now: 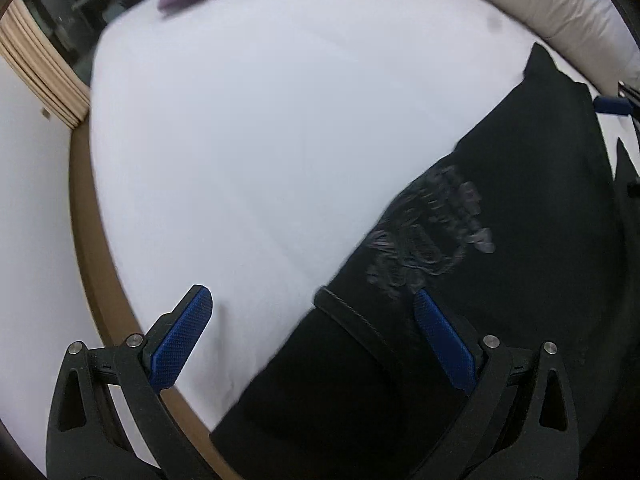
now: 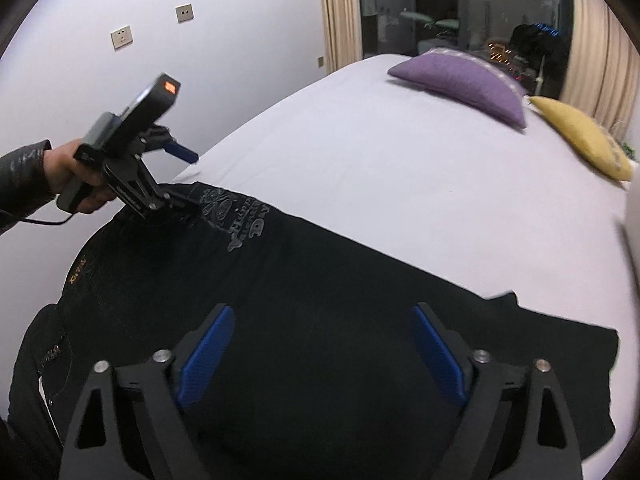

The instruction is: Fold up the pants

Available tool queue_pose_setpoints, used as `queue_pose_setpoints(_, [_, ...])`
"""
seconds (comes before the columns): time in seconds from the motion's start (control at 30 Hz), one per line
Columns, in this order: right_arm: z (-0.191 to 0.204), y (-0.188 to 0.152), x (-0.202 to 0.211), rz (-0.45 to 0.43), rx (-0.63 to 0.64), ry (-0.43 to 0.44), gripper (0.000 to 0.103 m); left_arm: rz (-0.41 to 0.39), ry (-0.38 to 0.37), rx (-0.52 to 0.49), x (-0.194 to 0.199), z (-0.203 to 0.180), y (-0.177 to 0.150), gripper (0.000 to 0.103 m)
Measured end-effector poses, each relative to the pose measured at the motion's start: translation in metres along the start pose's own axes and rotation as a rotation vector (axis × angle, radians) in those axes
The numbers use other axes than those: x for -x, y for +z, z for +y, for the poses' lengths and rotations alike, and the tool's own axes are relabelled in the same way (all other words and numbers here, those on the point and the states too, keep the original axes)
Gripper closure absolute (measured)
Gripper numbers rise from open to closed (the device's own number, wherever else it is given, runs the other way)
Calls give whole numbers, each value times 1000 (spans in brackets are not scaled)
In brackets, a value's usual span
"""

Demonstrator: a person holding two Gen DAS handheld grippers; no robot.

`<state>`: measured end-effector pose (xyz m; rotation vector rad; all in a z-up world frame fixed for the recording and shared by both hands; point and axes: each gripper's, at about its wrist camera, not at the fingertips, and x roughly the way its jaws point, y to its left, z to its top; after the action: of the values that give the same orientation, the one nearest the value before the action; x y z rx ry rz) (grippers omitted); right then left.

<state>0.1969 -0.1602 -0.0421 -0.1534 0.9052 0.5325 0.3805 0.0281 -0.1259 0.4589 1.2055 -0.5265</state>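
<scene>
Pants (image 2: 320, 300): matt black cloth w/ grey print; fingers (image 2: 206, 354): textured blue pads.

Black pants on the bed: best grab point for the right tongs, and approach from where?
Grip the far hem corner of the black pants, coming from above with one finger slid under the edge. The cloth lies flat on the white sheet; that corner juts out. The right tongs are open over it.
</scene>
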Motion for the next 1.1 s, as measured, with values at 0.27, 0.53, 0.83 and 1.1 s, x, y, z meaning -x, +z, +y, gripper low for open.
queue_pose_setpoints(0.27, [3, 43, -46, 63, 119, 77, 27, 38, -85, 2, -18, 9, 0, 39])
queue_pose_setpoints(0.53, [35, 81, -100, 187, 264, 157, 40, -7, -121, 37, -6, 9, -4, 94])
queue_pose_setpoints(0.83, [39, 98, -145, 326, 312, 170, 47, -160, -83, 49, 27, -5, -40, 96])
queue_pose_setpoints(1.1, [42, 100, -121, 312, 292, 198, 96, -217, -77, 75, 49, -10, -70, 96])
